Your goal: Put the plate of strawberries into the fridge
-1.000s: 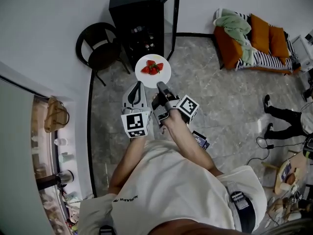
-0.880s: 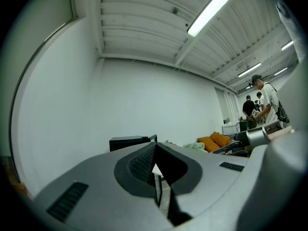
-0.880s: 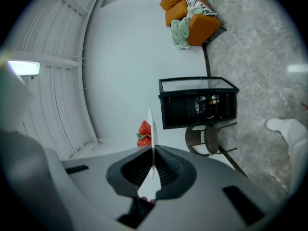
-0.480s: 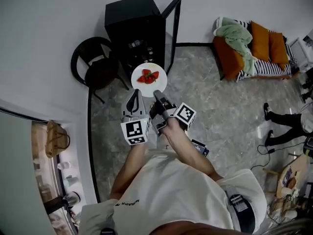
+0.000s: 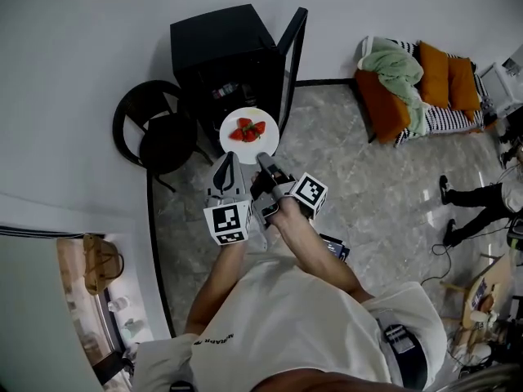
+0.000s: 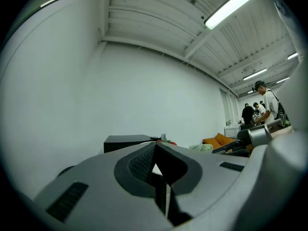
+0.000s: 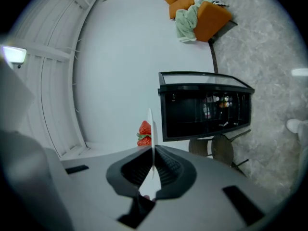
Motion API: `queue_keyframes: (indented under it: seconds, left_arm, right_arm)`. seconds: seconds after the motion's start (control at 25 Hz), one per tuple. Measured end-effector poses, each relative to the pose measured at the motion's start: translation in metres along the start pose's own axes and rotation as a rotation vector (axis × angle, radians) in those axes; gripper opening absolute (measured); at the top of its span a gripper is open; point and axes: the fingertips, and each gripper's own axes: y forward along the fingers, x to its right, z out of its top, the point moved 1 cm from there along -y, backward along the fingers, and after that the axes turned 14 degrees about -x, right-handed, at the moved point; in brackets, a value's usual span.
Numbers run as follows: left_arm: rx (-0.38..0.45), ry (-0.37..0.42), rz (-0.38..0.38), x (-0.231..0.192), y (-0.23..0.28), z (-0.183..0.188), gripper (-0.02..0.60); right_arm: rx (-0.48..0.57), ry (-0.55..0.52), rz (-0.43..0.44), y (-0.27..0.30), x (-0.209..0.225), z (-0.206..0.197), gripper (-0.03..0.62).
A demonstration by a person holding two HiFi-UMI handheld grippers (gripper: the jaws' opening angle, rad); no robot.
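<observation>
the right gripper [image 7: 152,153] had its fingers pinched on the near rim of the white plate [image 5: 254,150], which stuck out past the fingertips, edge-on between the pads. the strawberries [image 5: 248,129] lay on the plate just beyond those tips. the left gripper [image 6: 155,149] had its fingers pressed together, gripping nothing, with the plate's edge just ahead of their tips; whether they touched it could not be told. further beyond both sets of fingertips stood the black fridge [image 5: 222,46], its door [image 5: 292,55] swung open. a dark chair [image 5: 159,137] stood off to the left of the left fingers.
</observation>
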Motion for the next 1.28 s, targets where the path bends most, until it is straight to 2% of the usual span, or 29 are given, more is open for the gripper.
queue_keyframes:
  seconds: [0.2,0.32,0.56,0.64,0.92,1.12,1.28]
  left_arm:
    - [-0.015,-0.004,-0.019,-0.026,0.037,0.007,0.001]
    - [-0.033,-0.009,-0.025,-0.04,0.057,0.005,0.001]
    - [-0.022,-0.002,-0.027,-0.076,0.092,0.01,0.002]
    - [-0.018,-0.01,-0.026,-0.087,0.103,0.011,0.0]
    - [-0.018,-0.001,-0.059,-0.095,0.129,0.016,0.0]
    - [-0.025,-0.023,-0.035,-0.109,0.142,0.012,0.001]
    - [-0.041,-0.025,-0.016,-0.11,0.148,0.005,0.001]
  right_arm:
    - [0.016,-0.012,0.023,0.045,-0.003,0.023,0.025]
    - [0.024,-0.009,-0.015,0.064,0.002,0.032,0.025]
    - [0.046,-0.01,-0.001,0.104,0.011,0.049,0.025]
    - [0.047,-0.008,-0.02,0.112,0.014,0.053,0.025]
    - [0.069,0.028,-0.06,0.134,0.029,0.069,0.025]
    - [0.072,0.028,-0.008,0.149,0.029,0.077,0.025]
    - [0.059,0.036,-0.016,0.152,0.039,0.083,0.025]
